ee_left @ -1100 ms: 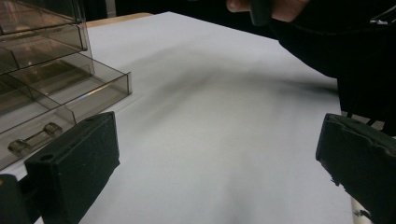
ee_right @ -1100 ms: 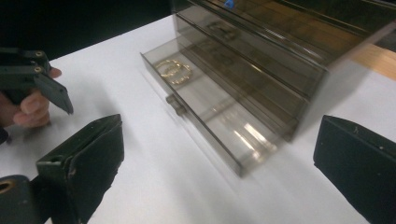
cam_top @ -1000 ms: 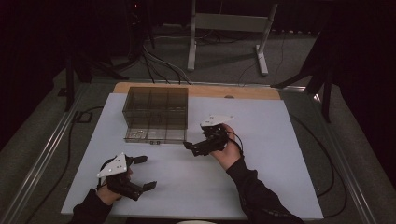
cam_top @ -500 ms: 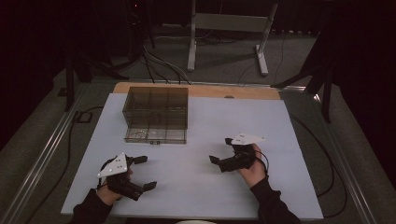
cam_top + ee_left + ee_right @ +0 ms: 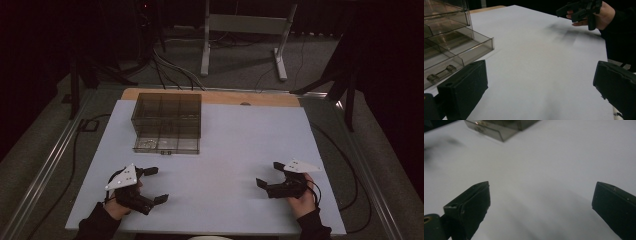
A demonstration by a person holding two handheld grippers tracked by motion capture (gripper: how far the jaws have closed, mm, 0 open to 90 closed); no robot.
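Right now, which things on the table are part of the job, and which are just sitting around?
Part of the job:
- clear drawer box, bottom drawer pulled out
- left gripper, open
- right gripper, open

Just sitting around:
- white table top, bare where the grippers rest
- cables on the floor behind
- metal stand past the table

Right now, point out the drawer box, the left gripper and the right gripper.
drawer box (image 5: pixel 166 112): high view, on its smoky top panel.
left gripper (image 5: pixel 153 185): high view, midway between its open fingertips.
right gripper (image 5: pixel 267 175): high view, midway between its open fingertips.
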